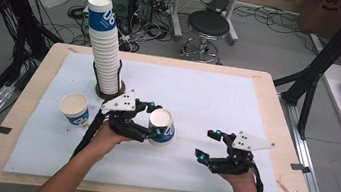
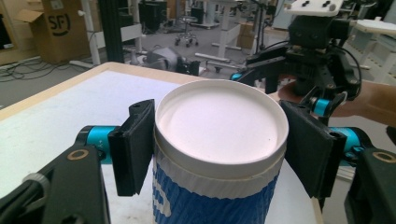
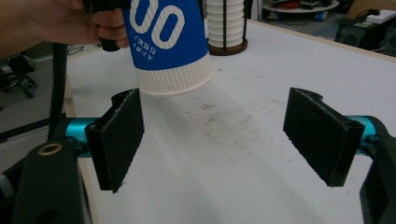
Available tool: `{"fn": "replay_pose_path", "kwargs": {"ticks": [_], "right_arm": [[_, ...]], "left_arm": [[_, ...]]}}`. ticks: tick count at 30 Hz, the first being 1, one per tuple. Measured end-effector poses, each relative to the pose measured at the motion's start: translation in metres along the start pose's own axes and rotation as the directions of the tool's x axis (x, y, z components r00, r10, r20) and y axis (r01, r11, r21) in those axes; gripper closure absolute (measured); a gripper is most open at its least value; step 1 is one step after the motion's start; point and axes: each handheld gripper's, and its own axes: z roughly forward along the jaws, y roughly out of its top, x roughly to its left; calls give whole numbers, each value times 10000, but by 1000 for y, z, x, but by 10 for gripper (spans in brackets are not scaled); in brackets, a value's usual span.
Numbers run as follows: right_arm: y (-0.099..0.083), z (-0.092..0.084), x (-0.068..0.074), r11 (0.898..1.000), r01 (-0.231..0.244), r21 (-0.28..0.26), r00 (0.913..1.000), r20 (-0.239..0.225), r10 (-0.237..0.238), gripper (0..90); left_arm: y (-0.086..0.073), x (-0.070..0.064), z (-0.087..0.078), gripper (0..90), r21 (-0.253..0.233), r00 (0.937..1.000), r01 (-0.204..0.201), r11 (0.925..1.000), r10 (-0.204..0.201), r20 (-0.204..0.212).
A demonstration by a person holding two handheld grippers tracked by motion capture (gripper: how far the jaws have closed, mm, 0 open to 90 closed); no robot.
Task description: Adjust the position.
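The blue-and-white paper cup (image 1: 161,126) sits upright between the jaws of the left gripper (image 1: 154,121), clamped just below its rim, near the cup stack (image 1: 105,51), while the right gripper (image 1: 209,146), well right of that stack, stands wide apart and empty.

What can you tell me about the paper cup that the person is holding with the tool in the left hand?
The held cup is ribbed paper, blue with white print and a white band at each end. It is upside down, its flat white base facing up. The left gripper clamps it just under that base, one black jaw on each side. In the right gripper view its rim hangs clear of the white mat.
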Motion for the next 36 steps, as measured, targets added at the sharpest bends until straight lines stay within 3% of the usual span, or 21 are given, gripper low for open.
{"fn": "replay_pose_path", "kwargs": {"ticks": [13, 36], "right_arm": [[7, 34, 8, 9976, 529, 449, 9924, -1137, -475, 208], [6, 42, 15, 9977, 614, 298, 9830, -1750, -553, 196]], "left_arm": [[7, -12, 13, 303, 85, 9981, -170, 9998, 165, 601], [9, -23, 31, 305, -184, 9892, -4, 9998, 31, 1464]]}}
